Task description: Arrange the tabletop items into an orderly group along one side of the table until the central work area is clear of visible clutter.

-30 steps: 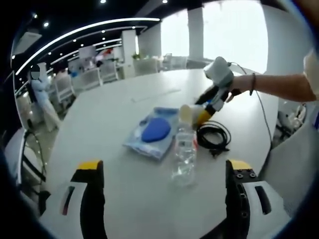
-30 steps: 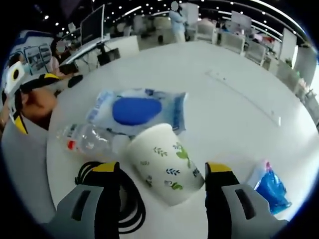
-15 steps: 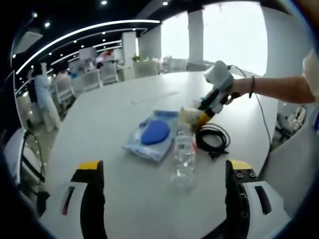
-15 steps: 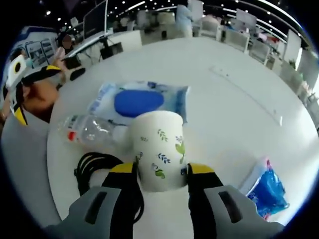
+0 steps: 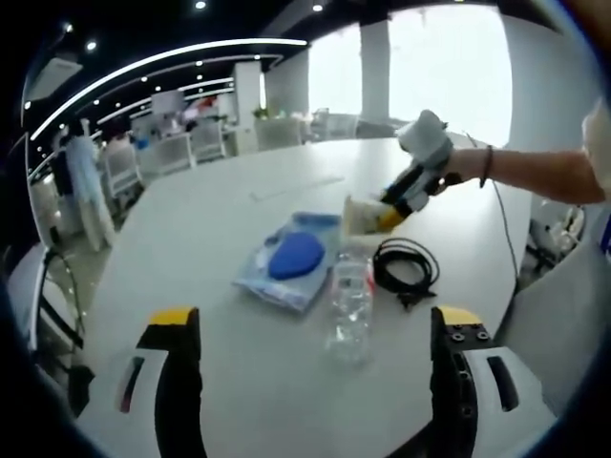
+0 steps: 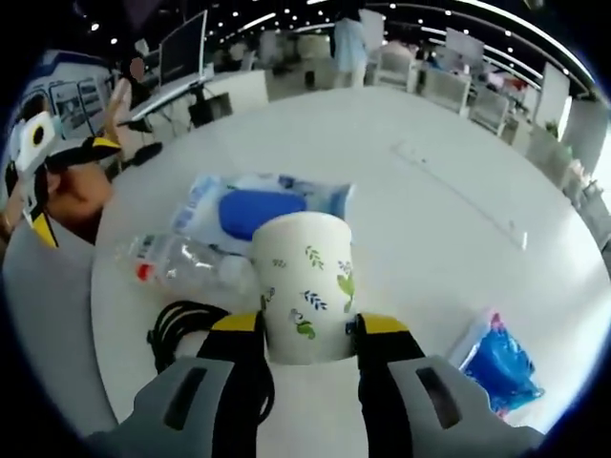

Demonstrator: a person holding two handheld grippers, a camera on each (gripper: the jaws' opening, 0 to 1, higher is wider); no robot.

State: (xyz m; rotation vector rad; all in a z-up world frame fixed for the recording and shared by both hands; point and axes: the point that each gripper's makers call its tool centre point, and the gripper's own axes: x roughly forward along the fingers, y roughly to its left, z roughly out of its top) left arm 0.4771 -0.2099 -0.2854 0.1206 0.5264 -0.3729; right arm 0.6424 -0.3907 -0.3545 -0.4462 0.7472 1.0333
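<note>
1. Paper cup (image 6: 304, 286), white with a printed pattern of green and blue leaf sprigs and no legible writing, sits clamped between the yellow-tipped jaws of the right gripper (image 6: 300, 334); in the left gripper view it is seen at the far side of the clutter, apparently held clear of the white table (image 5: 191, 239).
2. Left gripper (image 5: 310, 329) hangs over the near table edge with its jaws spread wide and nothing between them.
3. Clear plastic bottle (image 5: 350, 305) lies on its side near the table's middle; a red patch shows on its label, but the text is too blurred to read.
4. Blue-and-white wipes packet (image 5: 289, 264) lies flat just beside the bottle, its print unreadable.
5. Coiled black cable (image 5: 406, 267) rests near the bottle's far end.
6. Small blue pouch (image 6: 501, 361) lies well apart from the others, near the table edge in the right gripper view.
</note>
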